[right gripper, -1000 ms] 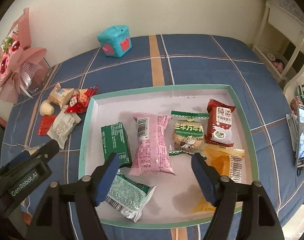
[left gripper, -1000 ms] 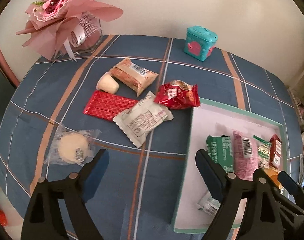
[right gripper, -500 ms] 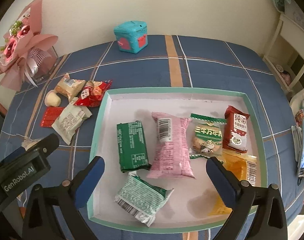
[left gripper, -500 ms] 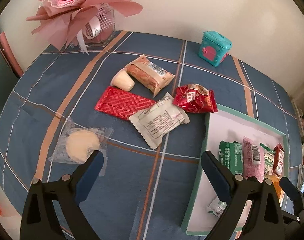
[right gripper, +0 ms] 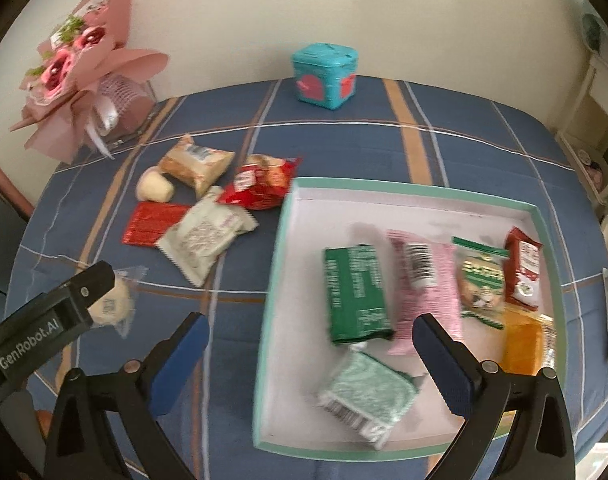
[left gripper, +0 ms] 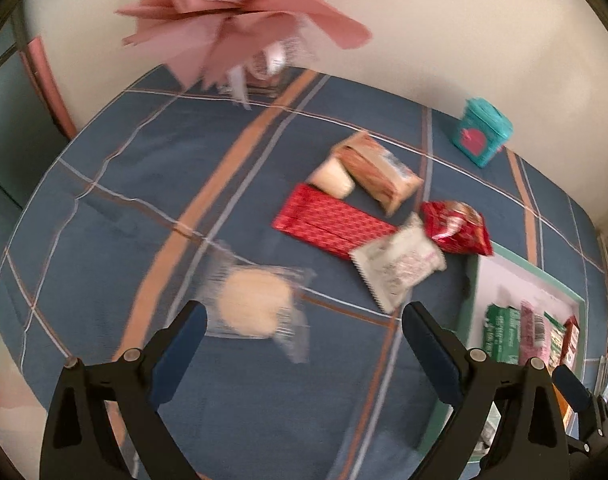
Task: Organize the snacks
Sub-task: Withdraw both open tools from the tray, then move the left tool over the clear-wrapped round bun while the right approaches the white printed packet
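The left gripper (left gripper: 304, 338) is hovering, fingers spread and empty, over the round pale cake (left gripper: 255, 305) in crinkly clear wrap on the table (left gripper: 116, 184), at about eleven o'clock. It is looking light, soft and crushable (perhaps crumbly); pinching across the disc seems best. The right gripper (right gripper: 310, 348), likewise spread, is hanging over the tray (right gripper: 270, 296) edge.

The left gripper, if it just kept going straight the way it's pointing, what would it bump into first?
Most likely the clear-wrapped round cake. It lies just ahead of the open left gripper, nearer its left finger, on the blue plaid tablecloth. Depth is unclear, so it might meet bare cloth beside the cake instead.
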{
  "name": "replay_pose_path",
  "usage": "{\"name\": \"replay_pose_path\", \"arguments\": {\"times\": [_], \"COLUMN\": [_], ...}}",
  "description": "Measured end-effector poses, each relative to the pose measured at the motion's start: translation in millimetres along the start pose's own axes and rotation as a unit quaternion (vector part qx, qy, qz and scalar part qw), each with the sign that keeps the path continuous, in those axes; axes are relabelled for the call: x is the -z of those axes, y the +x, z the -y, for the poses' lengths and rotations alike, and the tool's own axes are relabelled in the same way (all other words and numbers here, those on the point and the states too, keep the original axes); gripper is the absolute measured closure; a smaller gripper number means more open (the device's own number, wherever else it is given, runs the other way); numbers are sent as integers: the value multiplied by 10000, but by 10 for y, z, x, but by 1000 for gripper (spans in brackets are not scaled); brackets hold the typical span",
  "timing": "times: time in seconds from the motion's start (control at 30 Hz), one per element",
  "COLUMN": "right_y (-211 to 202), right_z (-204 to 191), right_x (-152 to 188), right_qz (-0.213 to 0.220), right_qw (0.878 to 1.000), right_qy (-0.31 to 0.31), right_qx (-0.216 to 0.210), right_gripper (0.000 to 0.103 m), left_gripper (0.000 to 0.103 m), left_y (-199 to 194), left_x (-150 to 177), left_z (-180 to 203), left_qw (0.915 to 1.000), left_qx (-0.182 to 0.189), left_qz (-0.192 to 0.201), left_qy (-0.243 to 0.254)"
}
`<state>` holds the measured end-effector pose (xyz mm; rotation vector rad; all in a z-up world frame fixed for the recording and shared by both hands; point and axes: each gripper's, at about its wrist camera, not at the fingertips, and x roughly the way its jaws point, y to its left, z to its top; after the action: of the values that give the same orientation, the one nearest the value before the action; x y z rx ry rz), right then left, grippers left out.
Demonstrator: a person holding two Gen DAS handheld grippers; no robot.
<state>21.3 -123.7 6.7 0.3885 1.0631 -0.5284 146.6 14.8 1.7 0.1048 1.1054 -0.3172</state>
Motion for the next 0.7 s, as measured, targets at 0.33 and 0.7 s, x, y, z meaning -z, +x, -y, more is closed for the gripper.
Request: {"name": "replay_pose_path", "arguments": {"times": [0.33,0.7], "right_y": [52,150], "right_z": [-406,-780], "right_x": [52,120], "right_qz": [-50,-146], "right_qw": [9995,9979], "right_qy": [-186,-402], "right_qx": [-233,-486], "right_gripper": [0,0], "left_gripper": [5,5], "left_y": [-64,3], "left_x": [-80,-77], "left_z": [-512,-797], "left_qw": [9989,9971], "left_qx": [-169,-262], "left_qz": [22,-93], "left_qy": [-446,-705]}}
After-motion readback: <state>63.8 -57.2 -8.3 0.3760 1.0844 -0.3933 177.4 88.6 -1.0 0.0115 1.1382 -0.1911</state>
